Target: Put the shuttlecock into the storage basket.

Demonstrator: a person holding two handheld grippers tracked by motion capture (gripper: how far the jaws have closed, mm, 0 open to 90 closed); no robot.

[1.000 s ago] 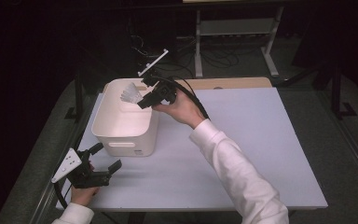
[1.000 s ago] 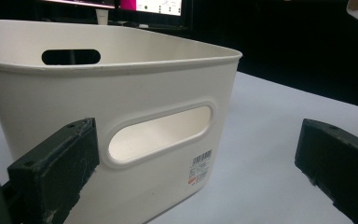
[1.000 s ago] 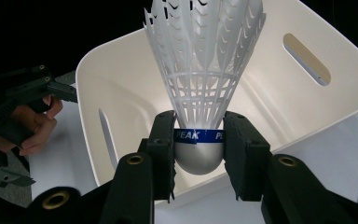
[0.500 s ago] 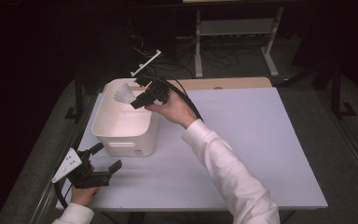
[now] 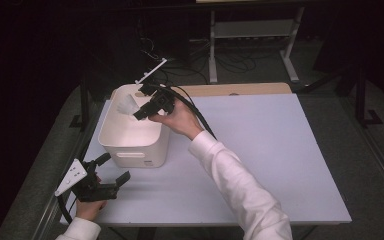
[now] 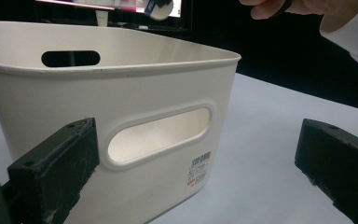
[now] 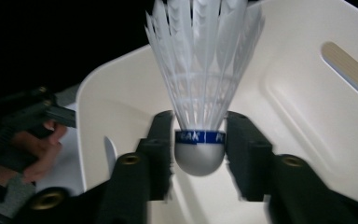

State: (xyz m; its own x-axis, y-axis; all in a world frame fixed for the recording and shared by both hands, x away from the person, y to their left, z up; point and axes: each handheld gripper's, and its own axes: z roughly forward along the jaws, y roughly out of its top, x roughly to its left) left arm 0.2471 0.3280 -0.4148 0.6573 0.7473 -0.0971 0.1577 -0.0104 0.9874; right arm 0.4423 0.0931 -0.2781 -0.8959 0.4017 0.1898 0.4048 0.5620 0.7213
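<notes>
A white feather shuttlecock with a silver cork and a blue band stands between the jaws of my right gripper, feathers pointing away. The jaws have just been opening, and only thin gaps show beside the cork. In the high view the right gripper hangs over the far end of the white plastic bin, with the shuttlecock above the bin's inside. My left gripper rests low at the table's front left, open and holding nothing. In its own view the left gripper faces the bin's handle-hole wall.
The bin stands on a white table. A wooden board lies along the table's far edge. A metal stand and cables are on the dark floor behind. The right gripper's cable trails over the forearm.
The right hand has carried the shuttlecock a little to the left and lower over the bin. Its jaws have parted around the cork. The left hand has not moved.
</notes>
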